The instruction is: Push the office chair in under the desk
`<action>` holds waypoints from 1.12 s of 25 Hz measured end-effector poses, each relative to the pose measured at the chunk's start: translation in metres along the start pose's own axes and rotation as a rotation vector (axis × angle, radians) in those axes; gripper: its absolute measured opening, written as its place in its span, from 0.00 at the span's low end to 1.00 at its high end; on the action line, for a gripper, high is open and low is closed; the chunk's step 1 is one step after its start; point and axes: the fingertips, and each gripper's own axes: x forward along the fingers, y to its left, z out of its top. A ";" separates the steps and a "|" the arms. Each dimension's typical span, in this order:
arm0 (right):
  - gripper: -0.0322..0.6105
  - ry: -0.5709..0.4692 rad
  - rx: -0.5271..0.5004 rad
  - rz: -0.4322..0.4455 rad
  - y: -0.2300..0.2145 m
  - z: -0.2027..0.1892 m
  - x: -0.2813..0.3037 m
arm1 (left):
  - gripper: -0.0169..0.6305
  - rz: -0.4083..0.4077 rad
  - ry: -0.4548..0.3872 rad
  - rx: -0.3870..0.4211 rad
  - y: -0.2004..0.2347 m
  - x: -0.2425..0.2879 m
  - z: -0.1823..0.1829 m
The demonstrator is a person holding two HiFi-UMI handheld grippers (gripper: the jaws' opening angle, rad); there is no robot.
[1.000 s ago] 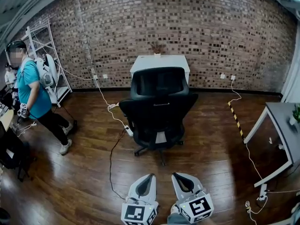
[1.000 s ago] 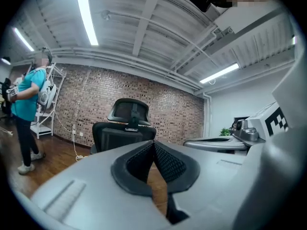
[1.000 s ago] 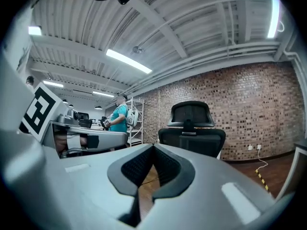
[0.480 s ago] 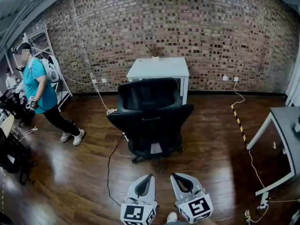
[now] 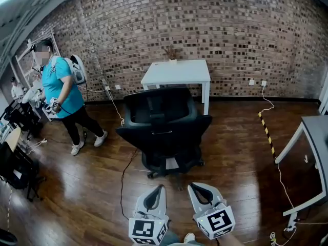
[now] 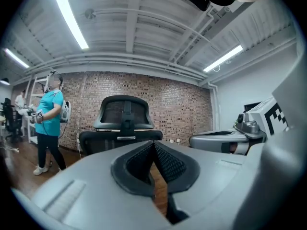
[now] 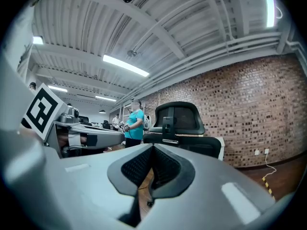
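Left gripper and right gripper both shut, empty, short of the office chair.
White desk sits against the brick wall; office chair stands on the wood floor out in front of it, backrest toward us, not yet tucked in. Closed jaws probably serve as blunt pushers: both held low, side by side, tips aimed at the backrest, no contact.

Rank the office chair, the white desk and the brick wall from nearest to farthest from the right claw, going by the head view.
1. The office chair, just ahead of the right claw, with its back towards it.
2. The white desk, beyond the chair, slightly to the right.
3. The brick wall, at the very back, behind the desk.
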 end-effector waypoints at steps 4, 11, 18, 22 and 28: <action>0.05 -0.001 -0.009 0.015 -0.008 -0.001 0.009 | 0.05 0.023 -0.004 -0.003 0.006 0.011 0.001; 0.05 0.008 -0.027 0.030 -0.026 -0.001 0.038 | 0.05 0.068 -0.008 -0.024 0.034 0.036 0.003; 0.05 0.020 -0.049 0.018 -0.055 0.002 0.073 | 0.05 0.081 -0.022 -0.037 0.060 0.073 0.009; 0.05 0.020 -0.062 0.025 -0.068 0.003 0.099 | 0.05 0.090 -0.034 -0.039 0.079 0.097 0.016; 0.05 0.021 -0.076 0.008 -0.092 0.006 0.137 | 0.05 0.070 -0.035 -0.027 0.115 0.131 0.016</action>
